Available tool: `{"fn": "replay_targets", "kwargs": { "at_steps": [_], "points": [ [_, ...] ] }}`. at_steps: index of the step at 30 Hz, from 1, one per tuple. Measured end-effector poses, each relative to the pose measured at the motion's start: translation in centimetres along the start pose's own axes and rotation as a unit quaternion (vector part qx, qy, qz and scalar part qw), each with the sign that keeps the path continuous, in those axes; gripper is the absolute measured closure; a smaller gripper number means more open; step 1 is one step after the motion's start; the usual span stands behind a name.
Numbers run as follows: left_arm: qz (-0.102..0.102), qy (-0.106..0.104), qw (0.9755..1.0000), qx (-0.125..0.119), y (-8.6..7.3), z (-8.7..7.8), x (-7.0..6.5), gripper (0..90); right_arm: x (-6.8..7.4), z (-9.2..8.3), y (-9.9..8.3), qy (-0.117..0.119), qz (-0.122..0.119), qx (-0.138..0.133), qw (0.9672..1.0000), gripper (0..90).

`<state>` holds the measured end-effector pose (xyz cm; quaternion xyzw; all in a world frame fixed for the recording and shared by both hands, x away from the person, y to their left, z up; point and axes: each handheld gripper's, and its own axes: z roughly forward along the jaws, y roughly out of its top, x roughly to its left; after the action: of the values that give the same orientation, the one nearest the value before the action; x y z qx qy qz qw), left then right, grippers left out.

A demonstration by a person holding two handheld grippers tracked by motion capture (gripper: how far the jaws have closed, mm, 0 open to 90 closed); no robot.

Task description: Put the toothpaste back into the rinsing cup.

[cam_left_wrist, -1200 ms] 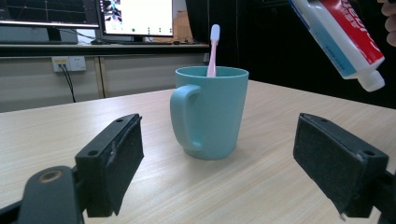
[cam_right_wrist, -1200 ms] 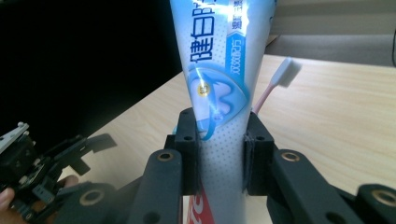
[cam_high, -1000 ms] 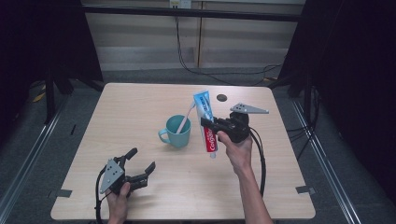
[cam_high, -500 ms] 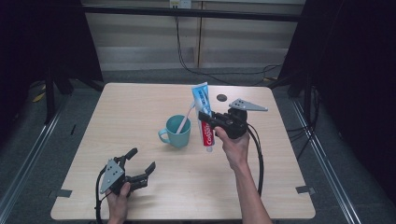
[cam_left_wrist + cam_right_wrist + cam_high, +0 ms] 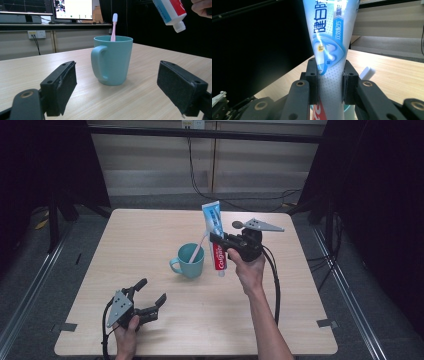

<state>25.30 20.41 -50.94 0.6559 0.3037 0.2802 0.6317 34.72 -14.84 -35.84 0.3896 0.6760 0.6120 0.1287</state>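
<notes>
Shifted slightly toward the near edge since a second ago: right gripper [image 5: 216, 240] with its toothpaste tube [image 5: 216, 242]; left gripper [image 5: 150, 296] unmoved. Low at near left over pale wood-grain table [image 5: 300, 315], jaws spread wide, empty, flat black pads [image 5: 65, 86] facing smooth teal mug [image 5: 189, 261] holding slim pink toothbrush [image 5: 199, 247]. Just right of mug, raised clear of table, glossy tube cap-down, nearly upright, pinched mid-length between closed jaws, forearm reaching in from below.
</notes>
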Motion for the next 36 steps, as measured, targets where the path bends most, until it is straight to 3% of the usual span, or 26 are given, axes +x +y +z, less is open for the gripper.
{"fn": "replay_targets", "kwargs": {
  "at_steps": [7,19,26,29,36],
  "points": [
    [0.000,0.000,1.0000,0.000,0.0,0.0,0.0,15.9,0.3,0.5,0.8,0.005,-0.006,-0.015,0.9999,72.3],
    [0.001,-0.001,1.0000,0.002,0.0,0.0,0.0,15.9,0.2,1.6,1.1,-0.023,-0.013,-0.040,0.9989,72.4],
    [0.000,-0.001,1.0000,0.001,0.0,0.0,0.0,15.9,0.3,2.3,1.5,-0.023,-0.022,-0.038,0.9988,72.3],
    [-0.002,-0.001,1.0000,0.001,0.0,0.0,0.0,15.9,0.2,2.7,1.4,-0.019,-0.012,-0.038,0.9990,72.2],
    [-0.003,-0.002,1.0000,0.000,0.0,0.0,0.0,15.9,0.1,4.0,1.4,-0.018,-0.015,-0.028,0.9993,72.2]
  ]
}}
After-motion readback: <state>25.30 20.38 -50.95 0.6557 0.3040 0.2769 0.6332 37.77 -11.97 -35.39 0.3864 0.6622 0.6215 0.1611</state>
